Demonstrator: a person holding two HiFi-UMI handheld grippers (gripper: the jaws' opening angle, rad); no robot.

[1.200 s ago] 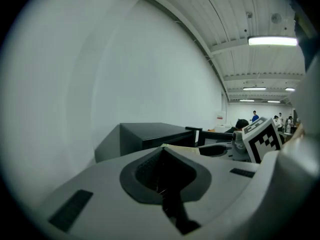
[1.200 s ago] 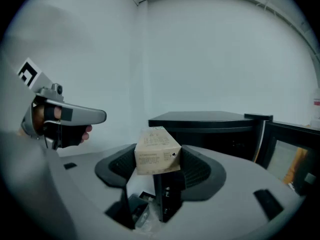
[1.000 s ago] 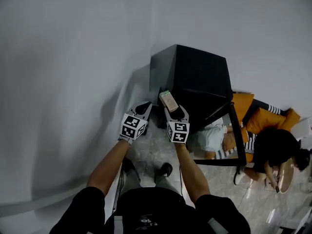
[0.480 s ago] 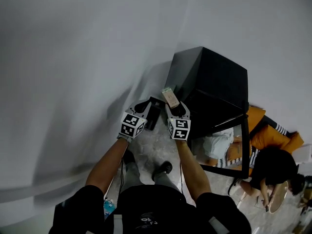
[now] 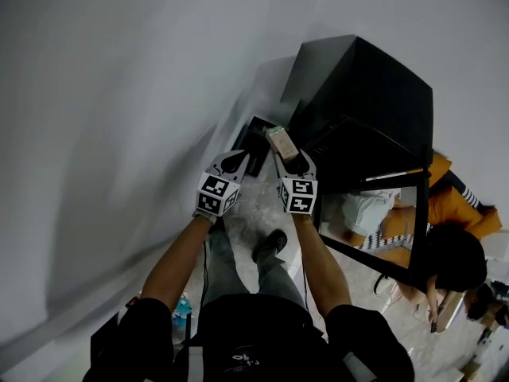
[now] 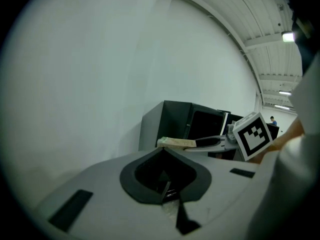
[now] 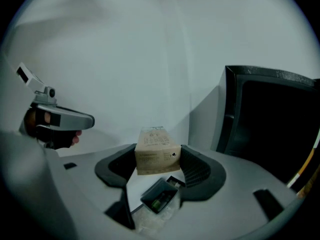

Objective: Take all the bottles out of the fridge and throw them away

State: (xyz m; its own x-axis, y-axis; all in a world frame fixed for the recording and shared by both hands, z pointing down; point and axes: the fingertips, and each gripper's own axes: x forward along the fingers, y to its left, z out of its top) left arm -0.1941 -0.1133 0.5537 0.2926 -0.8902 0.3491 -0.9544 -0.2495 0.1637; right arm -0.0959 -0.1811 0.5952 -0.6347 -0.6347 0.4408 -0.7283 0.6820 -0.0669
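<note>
The right tongs [image 5: 292, 161] grip a beige carton [image 7: 156, 150] between their pads, its top jutting forward, near the black fridge [image 5: 366, 94]. The left tongs [image 5: 233, 162] are closed and empty alongside.

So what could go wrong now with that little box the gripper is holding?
The right gripper grips the carton by one end, with most of it sticking out, so it could slip early. The black bin below looks small, so a drop from up here might miss it. The open fridge door beside the right arm could get bumped.
</note>
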